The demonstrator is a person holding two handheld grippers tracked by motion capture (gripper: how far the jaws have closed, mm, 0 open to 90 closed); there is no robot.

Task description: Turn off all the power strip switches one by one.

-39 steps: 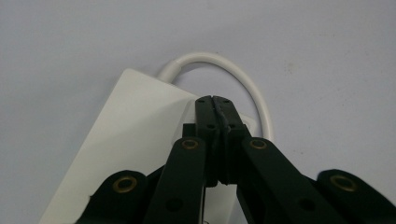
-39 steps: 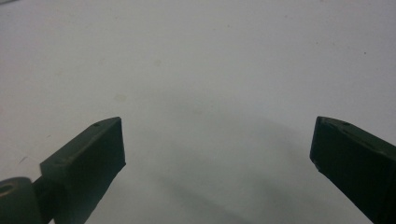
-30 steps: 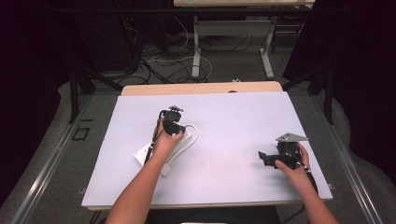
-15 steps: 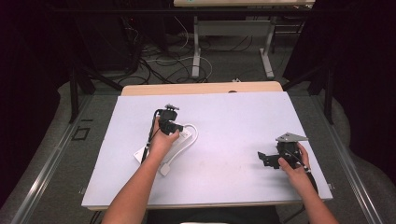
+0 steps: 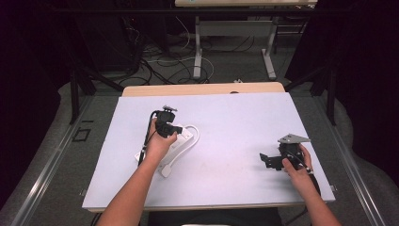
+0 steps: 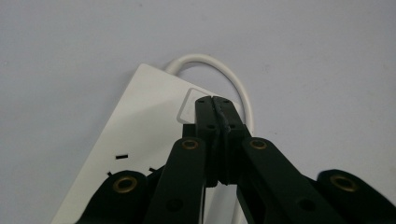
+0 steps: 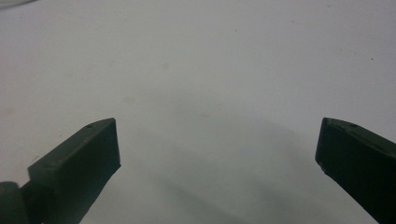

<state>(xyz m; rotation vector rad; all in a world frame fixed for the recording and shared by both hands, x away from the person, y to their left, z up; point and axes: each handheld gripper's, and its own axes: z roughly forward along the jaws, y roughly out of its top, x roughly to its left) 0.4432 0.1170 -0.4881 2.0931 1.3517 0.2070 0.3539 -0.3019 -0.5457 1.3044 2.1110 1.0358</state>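
A white power strip (image 5: 187, 134) lies on the table's left half, partly under the person's left hand, with its white cord (image 5: 195, 137) looping round its far end. My left gripper (image 5: 177, 129) hovers just above that end. In the left gripper view its jaws (image 6: 214, 99) are pressed together with nothing between them, over the strip (image 6: 140, 121) and the cord loop (image 6: 224, 70). My right gripper (image 5: 266, 160) rests low near the table's right front. Its jaws (image 7: 217, 140) stand wide apart over bare tabletop.
The white tabletop (image 5: 235, 122) has free room in the middle and at the back. A wooden edge (image 5: 202, 88) runs along the far side. Beyond it are table legs and cables on the floor (image 5: 188, 61).
The left gripper has risen a little and drifted slightly left over the power strip, its jaws still together. The right gripper has stayed where it was.
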